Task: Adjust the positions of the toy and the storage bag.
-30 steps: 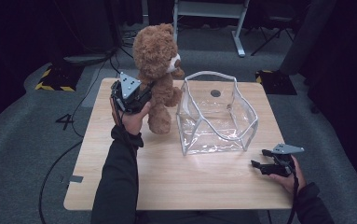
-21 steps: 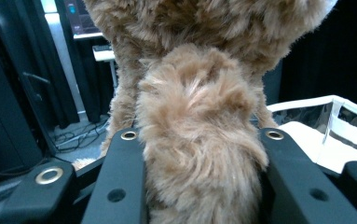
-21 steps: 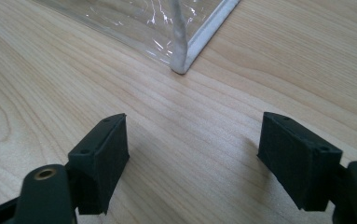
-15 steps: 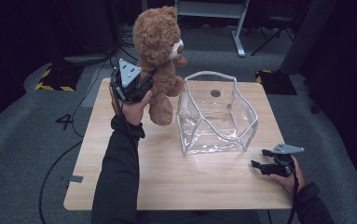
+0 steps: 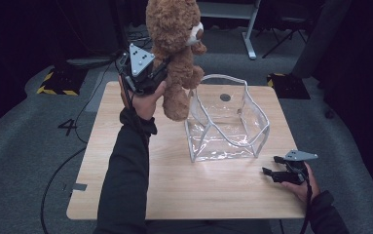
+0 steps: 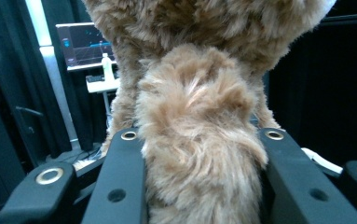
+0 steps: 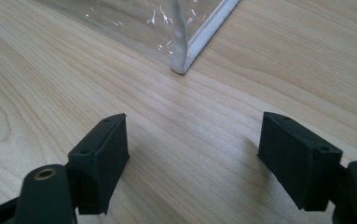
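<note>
My left tongs [image 5: 156, 78] are clamped on the teddy bear [image 5: 177, 53] w/ fur packed between both jaws, bear hanging upright, long axis vertical. The clear bag [image 5: 225, 119] sits below & to the right of them, mouth up, so left hand's nearer. My right tongs [image 5: 271, 174] rest wide open, holding nothing, just off the bag's near corner on the table [image 5: 125, 195]. Count: 1 bear, 1 bag, 2 tongs.

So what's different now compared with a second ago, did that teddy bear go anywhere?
The left gripper, still shut on the teddy bear, has lifted it higher above the table, beside the clear plastic bag. The bag hasn't shifted. The right gripper rests open near the table's front right corner, as before.
</note>
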The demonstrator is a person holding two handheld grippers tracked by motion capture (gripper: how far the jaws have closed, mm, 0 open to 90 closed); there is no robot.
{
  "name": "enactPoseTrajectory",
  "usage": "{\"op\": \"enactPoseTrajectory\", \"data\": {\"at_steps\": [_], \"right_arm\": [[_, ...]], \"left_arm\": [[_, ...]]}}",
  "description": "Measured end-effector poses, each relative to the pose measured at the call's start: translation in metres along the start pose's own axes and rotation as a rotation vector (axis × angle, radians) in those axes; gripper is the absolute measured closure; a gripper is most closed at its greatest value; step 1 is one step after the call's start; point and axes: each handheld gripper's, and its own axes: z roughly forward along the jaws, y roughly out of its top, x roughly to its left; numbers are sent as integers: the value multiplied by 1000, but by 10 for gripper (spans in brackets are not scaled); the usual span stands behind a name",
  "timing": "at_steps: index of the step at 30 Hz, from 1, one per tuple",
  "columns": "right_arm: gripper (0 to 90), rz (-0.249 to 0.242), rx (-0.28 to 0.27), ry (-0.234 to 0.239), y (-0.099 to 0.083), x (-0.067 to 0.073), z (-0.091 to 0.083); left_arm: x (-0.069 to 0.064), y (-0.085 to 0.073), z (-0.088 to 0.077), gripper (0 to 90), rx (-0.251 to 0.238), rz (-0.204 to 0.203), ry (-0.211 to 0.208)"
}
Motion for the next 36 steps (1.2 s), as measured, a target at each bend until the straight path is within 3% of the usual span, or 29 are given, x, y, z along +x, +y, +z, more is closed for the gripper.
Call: {"op": "enactPoseTrajectory", "data": {"at_steps": [23,36], "right_arm": [[241,0,0,0,0,0,0],[241,2,-2,-1,0,0,0]], "left_arm": [[-45,26,26,679,3,29,-81],[-72,23,46,678,2,8,-136]]}}
